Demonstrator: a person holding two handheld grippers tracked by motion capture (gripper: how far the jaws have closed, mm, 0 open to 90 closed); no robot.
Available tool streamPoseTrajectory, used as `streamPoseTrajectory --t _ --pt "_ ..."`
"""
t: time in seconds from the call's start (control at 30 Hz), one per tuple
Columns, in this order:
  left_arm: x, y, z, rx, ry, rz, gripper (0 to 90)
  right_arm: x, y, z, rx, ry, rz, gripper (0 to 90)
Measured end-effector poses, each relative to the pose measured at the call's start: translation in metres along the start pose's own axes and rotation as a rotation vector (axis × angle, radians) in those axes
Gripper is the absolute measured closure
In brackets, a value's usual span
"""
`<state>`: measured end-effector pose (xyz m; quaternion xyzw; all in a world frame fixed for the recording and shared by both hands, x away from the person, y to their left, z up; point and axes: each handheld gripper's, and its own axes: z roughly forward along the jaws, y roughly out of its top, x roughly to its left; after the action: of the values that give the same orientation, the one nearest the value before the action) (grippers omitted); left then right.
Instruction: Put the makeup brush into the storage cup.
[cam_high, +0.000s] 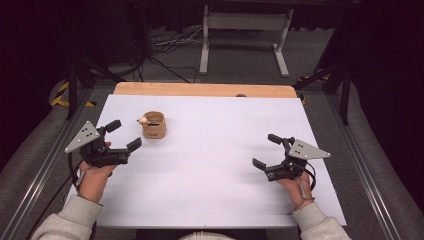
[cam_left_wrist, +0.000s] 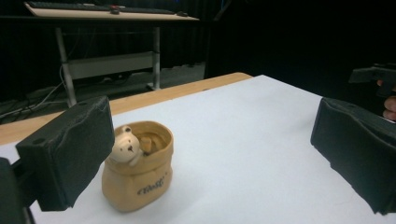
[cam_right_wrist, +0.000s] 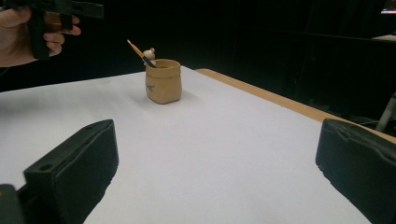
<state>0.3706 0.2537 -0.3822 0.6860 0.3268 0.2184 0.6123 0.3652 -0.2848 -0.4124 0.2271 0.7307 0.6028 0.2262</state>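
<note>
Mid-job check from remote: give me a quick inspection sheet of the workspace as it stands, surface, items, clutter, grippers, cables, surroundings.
Surface: white sheet over a wooden table, whose edge shows at the far side.
Job's things: tan sack-shaped pot with a small bear figure at its rim and a pencil sticking out; upright, left of centre.
Clutter: nothing seen.
Grippers: left gripper open, near the pot, not touching; right gripper open, holding nothing.
Cables: one trails from each gripper; loose cables on the floor beyond the table.
Surroundings: dark room, grey floor, another desk's white legs behind.
</note>
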Motion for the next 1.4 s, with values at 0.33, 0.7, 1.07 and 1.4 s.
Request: streamPoseTrajectory --t 0.33,0.7,1.07,1.4 --pt "-0.007 -0.026 -0.011 0.002 -0.039 -0.017 0.4 0.002 -0.005 -0.005 -0.014 -0.030 0.000 0.0" --pt "-0.015 -0.045 -0.015 0.011 -0.067 -0.031 0.4 0.006 -0.012 -0.016 -0.016 -0.052 0.003 0.0" --pt "-0.018 -0.064 -0.017 0.031 -0.071 -0.025 0.9 0.008 -0.023 -0.021 -0.009 -0.050 0.019 0.0" --pt "-0.020 -0.074 -0.014 0.074 -0.071 0.016 0.9 0.007 -0.030 -0.019 -0.002 -0.051 0.013 0.0"
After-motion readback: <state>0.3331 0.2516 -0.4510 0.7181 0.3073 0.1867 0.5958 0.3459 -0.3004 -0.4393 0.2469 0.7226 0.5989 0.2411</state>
